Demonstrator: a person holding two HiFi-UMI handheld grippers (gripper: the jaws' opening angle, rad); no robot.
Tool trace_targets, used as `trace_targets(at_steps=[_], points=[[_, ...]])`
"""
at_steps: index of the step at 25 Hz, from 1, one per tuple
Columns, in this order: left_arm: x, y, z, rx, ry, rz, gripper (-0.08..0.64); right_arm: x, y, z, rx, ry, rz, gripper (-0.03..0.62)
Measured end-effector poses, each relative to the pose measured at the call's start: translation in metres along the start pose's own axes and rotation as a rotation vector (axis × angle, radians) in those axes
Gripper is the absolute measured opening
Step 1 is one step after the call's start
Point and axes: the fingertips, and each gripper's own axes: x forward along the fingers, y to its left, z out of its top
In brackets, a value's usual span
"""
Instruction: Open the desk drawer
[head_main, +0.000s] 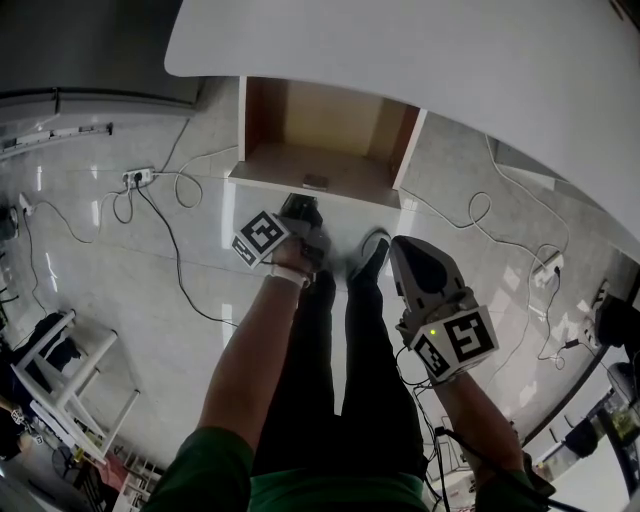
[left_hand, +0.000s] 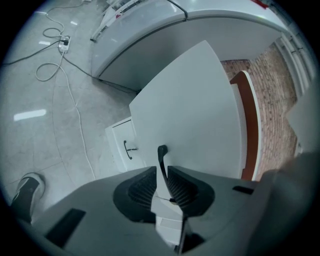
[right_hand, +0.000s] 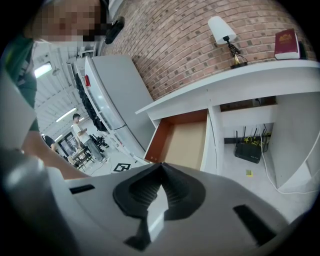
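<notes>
**Drawer out, left gripper on the handle**

The drawer (head_main: 300, 160) stands pulled out from under the front edge of the bench (head_main: 450, 70). Its brown inside is open to the head view. A small dark item lies near its front, too small to name.

On the drawer's white front panel (left_hand: 195, 110) there's a dark curved handle (left_hand: 161, 156), and the left gripper (left_hand: 161, 171) has it. The ribbed fingers (left_hand: 142, 187) are clamped onto the handle from both sides. From above, that gripper (head_main: 300, 218) sits right against the drawer's front, its marker cube turned to the left.

Over to the right gripper (head_main: 400, 250): it hangs to the right of the drawer, clear of it, above the floor (head_main: 120, 280). In its own view the fingers (right_hand: 140, 192) meet at the tips with nothing between them.

That view also looks up into the open drawer (right_hand: 182, 135). A lamp (right_hand: 222, 30) and a red book (right_hand: 286, 44) stand on the bench top against the brick wall (right_hand: 190, 45). A black router (right_hand: 248, 149) sits in the recess beside the drawer.

Beyond the held handle, the left gripper view shows a smaller white door with a handle of its own (left_hand: 126, 148).

On the floor, cables loop around a power strip (head_main: 138, 177). A shoe (head_main: 372, 252) stands just short of the drawer front.
</notes>
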Motion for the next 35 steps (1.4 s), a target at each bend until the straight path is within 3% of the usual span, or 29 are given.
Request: trace_targets(at_steps=[11, 16, 19, 22, 27, 35], points=[[-0.057, 0.001, 0.003, 0.024, -0.017, 0.053, 0.072, -0.014, -0.002, 0.028, -0.031, -0.018, -0.012, 0.000], [-0.119, -0.039, 0.025, 0.200, -0.037, 0.171, 0.070, -0.039, 0.012, 0.081, -0.051, -0.075, -0.028, 0.000], [-0.147, -0.107, 0.061, 0.329, -0.093, 0.160, 0.063, -0.056, 0.012, 0.145, -0.061, -0.168, -0.060, 0.000], [-0.163, -0.189, 0.106, 0.532, -0.144, 0.155, 0.057, -0.073, 0.016, 0.216, -0.084, -0.267, -0.085, 0.000], [-0.194, -0.328, 0.134, 0.789, -0.208, 0.075, 0.052, -0.115, 0.048, 0.299, -0.150, -0.374, -0.078, 0.000], [-0.240, -0.548, 0.140, 1.087, -0.384, -0.238, 0.051, -0.170, 0.091, 0.400, -0.203, -0.542, -0.095, 0.000]])
